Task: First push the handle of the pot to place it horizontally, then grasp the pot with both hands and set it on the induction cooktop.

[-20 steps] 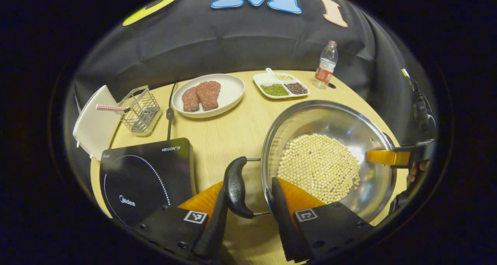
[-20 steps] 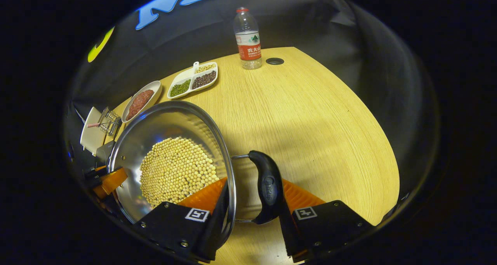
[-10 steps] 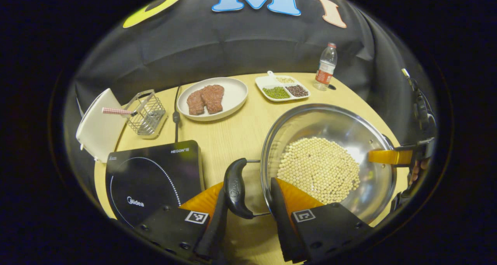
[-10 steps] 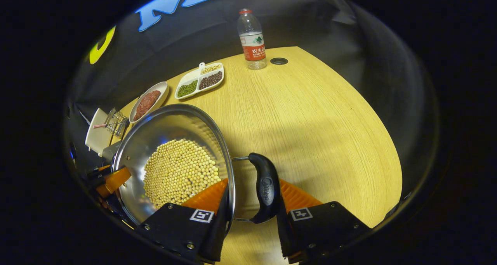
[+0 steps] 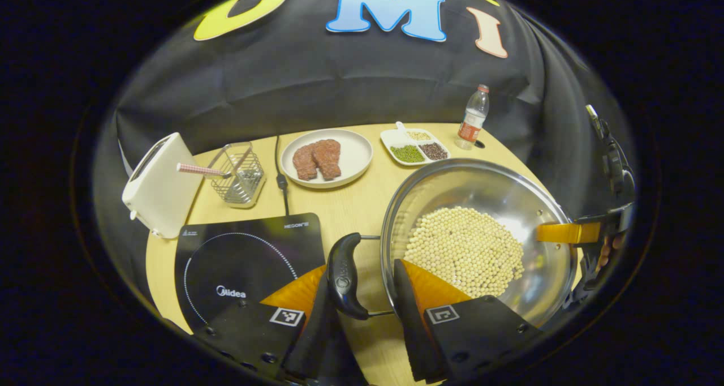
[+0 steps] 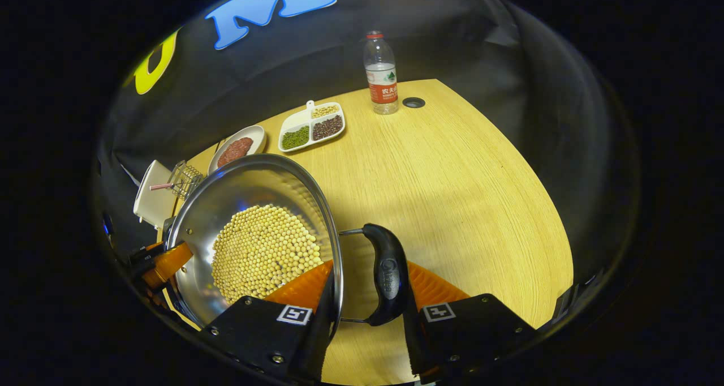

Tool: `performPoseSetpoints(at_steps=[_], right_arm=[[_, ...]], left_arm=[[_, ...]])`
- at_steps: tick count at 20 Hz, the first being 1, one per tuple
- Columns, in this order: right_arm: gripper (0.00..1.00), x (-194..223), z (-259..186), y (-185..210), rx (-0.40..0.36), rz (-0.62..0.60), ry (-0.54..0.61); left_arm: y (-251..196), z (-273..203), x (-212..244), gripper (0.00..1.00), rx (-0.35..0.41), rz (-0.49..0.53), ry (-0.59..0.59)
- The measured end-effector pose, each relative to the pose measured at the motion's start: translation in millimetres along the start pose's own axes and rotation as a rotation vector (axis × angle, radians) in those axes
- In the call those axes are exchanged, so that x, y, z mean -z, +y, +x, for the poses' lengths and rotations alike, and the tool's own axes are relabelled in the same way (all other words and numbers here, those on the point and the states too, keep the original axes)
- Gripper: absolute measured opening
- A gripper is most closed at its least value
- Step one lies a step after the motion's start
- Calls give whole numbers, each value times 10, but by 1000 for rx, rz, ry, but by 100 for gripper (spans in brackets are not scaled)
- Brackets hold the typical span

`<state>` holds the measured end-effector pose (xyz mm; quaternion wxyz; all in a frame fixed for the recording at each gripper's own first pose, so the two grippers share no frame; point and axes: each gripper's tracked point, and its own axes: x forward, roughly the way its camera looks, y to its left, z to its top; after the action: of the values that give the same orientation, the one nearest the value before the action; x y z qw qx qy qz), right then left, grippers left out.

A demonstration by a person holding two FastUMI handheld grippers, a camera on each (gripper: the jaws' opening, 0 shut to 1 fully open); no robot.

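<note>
Both tongs [image 5: 362, 312] [image 6: 365, 318] clamp the round shiny steel pot [image 5: 509, 188]'s curved black handles [image 5: 343, 275].

The pot [image 5: 481, 182] on the right is shiny metal, smooth like a mirror. Its handle [image 5: 343, 275] is glossy black plastic. The counter [image 6: 452, 193] is pale wood with fine lines. The cooktop [image 5: 249, 256], lower left, is smooth black glass.
</note>
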<state>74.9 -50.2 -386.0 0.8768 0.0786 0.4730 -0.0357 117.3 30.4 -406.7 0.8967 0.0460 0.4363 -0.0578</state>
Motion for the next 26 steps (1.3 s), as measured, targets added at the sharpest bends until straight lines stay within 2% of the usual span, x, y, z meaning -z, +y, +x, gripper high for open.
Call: performPoseSetpoints(at_steps=[1, 7, 8, 9, 12, 26], right_arm=[[57, 17, -45, 63, -6, 2, -1], [57, 165, -218, 477, -40, -1, 11], [56, 191, -241, 551, -45, -4, 14], [57, 216, -257, 626, -49, -8, 19], [56, 294, -272, 863, -64, -21, 30], [57, 468, -175, 1989, -108, -82, 60]], left_arm=[[57, -73, -4, 64, -3, -3, -3], [446, -455, 78, 64, -30, -2, -15], [524, -506, 102, 67, -34, -7, -17], [603, -546, 119, 64, -38, -11, -16], [845, -652, 189, 64, -51, -24, -15], [2020, -891, 387, 64, -112, -57, -24]])
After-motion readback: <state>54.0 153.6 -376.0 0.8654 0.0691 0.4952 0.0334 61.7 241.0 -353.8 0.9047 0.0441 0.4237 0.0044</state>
